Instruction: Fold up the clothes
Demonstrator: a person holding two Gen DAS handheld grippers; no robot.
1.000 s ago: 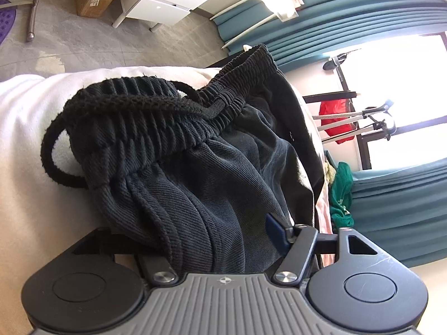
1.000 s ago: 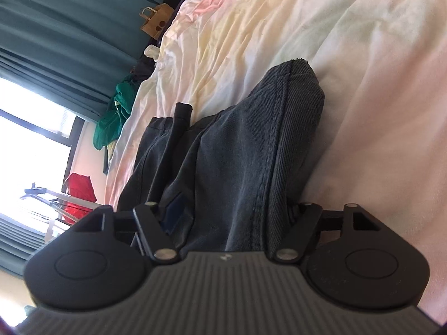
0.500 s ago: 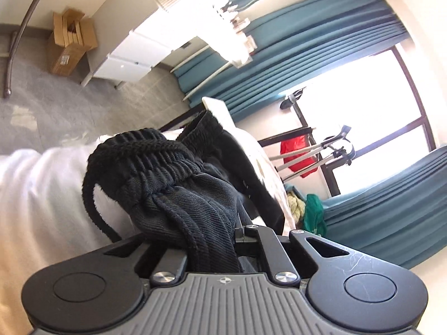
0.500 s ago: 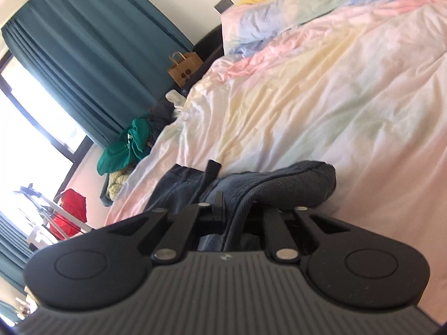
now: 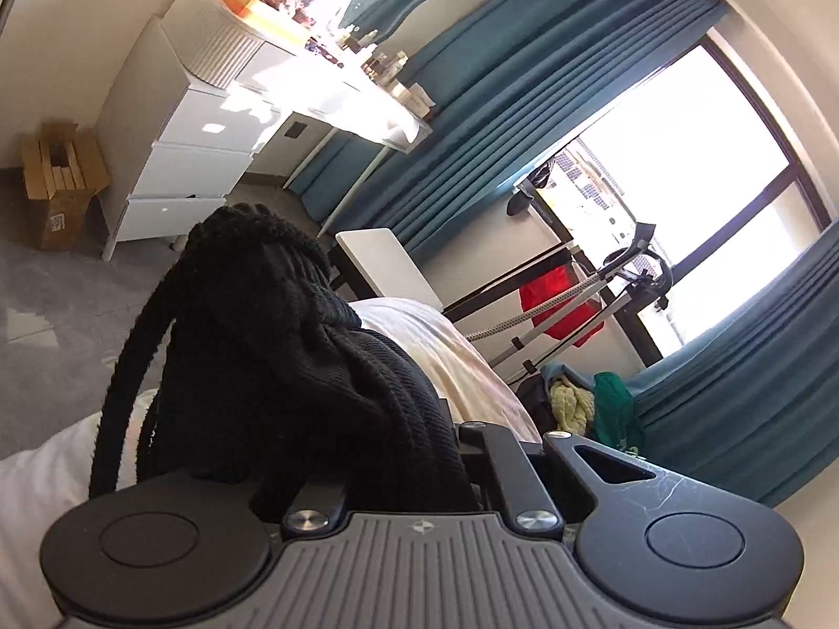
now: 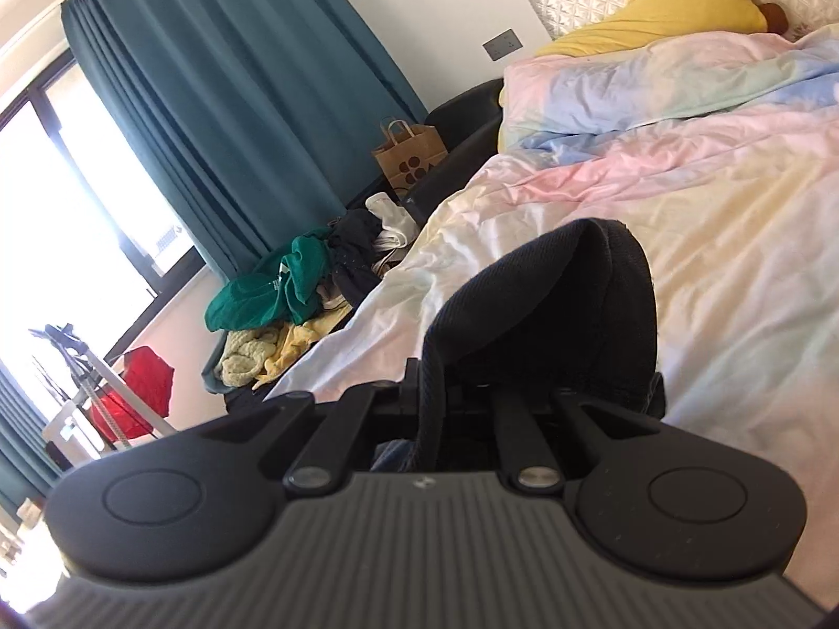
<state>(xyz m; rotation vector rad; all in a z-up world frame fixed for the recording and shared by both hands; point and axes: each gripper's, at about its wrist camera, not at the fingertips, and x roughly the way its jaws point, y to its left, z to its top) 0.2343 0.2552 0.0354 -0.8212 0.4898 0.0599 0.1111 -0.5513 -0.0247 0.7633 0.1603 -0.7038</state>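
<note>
A pair of black ribbed shorts (image 5: 272, 346) with an elastic waistband hangs bunched in front of the left wrist camera, its drawstring (image 5: 123, 367) looping down on the left. My left gripper (image 5: 419, 451) is shut on the waistband end, the fingertips buried in the cloth. In the right wrist view the hem end of the shorts (image 6: 566, 309) arches up over the pastel bed cover (image 6: 734, 241). My right gripper (image 6: 445, 398) is shut on a stitched fold of that hem. Both ends are lifted off the bed.
A white chest of drawers (image 5: 194, 157) and a cardboard box (image 5: 57, 188) stand on the grey floor. Teal curtains (image 6: 251, 120) frame bright windows. A heap of clothes (image 6: 293, 293) and a paper bag (image 6: 409, 157) lie beside the bed. A yellow pillow (image 6: 676, 10) lies at the headboard.
Both grippers went from open around the shorts to shut on them, then rose and tilted upward, lifting the waistband and the hem off the bed cover.
</note>
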